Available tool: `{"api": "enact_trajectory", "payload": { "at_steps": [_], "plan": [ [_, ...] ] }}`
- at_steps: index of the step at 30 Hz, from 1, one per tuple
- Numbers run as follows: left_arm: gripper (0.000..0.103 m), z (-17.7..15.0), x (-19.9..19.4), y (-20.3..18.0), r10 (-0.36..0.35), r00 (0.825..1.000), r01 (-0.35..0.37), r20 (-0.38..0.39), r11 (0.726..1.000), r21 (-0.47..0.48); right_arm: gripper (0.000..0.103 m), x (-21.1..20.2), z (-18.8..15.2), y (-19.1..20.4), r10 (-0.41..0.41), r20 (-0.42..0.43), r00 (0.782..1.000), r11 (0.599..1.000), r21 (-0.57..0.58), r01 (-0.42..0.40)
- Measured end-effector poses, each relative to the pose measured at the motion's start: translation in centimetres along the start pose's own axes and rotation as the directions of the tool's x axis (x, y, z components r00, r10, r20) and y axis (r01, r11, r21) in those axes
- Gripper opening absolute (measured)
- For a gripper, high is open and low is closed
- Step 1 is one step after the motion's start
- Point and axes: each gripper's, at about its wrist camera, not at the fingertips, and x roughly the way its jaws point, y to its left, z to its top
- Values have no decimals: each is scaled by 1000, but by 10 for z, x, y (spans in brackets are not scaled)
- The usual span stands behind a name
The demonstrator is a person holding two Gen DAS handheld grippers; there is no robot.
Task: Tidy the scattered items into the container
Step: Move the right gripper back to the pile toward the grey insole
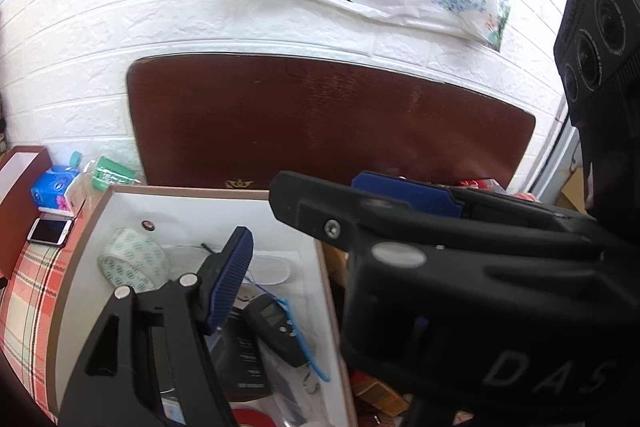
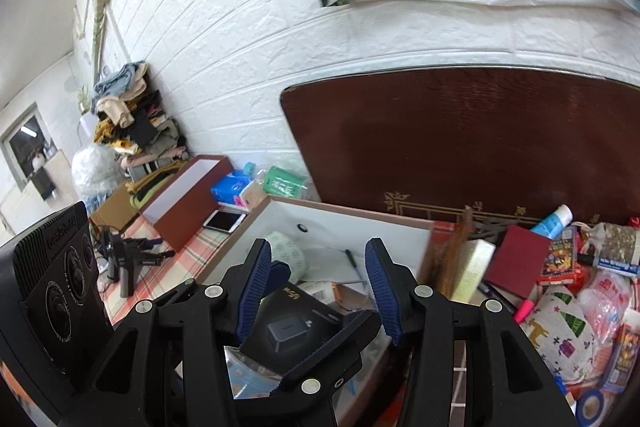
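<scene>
The container [image 1: 108, 211] is a brown-rimmed box with a white inside. In it lie a roll of printed tape [image 1: 132, 263], a small digital scale [image 1: 276, 323] with a blue strap, and a black charger box [image 2: 296, 323]. My left gripper [image 1: 316, 275] hangs over the container, open; only its left pad [image 1: 230, 279] shows, because the right gripper's arm crosses in front of the other. My right gripper [image 2: 318, 291] is also open above the black box, with nothing pressed between its pads. Scattered items lie to the right: a dark red box [image 2: 520, 259], a blue tube [image 2: 554, 221], a pink highlighter [image 2: 524, 309].
A dark brown board [image 1: 320, 119] leans on the white brick wall behind the container. Left of it sit a phone [image 1: 50, 231], a tissue pack [image 1: 54, 187] and an open brown box [image 2: 188, 199]. A patterned pouch [image 2: 560, 331] and a card pack [image 2: 560, 259] crowd the right side.
</scene>
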Motion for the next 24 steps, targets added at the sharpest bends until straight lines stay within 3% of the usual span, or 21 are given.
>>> {"api": "enact_trajectory", "payload": {
  "at_steps": [11,16,21,24],
  "plan": [
    [68,3,37,-94,-14,997,29,-76,979,203,52,-41,-22,-94,-51,34,998,984,174,45],
    [68,0,49,-133,-15,996,40,-90,960,276,52,-57,-34,-127,-58,18,998,979,197,53],
    [68,-3,77,-165,-12,992,45,-123,962,269,52,-70,-45,-164,-93,42,995,969,233,80],
    [68,-5,89,-180,-32,989,68,-148,967,245,52,-71,-48,-188,-121,-19,992,957,262,122]
  ]
}}
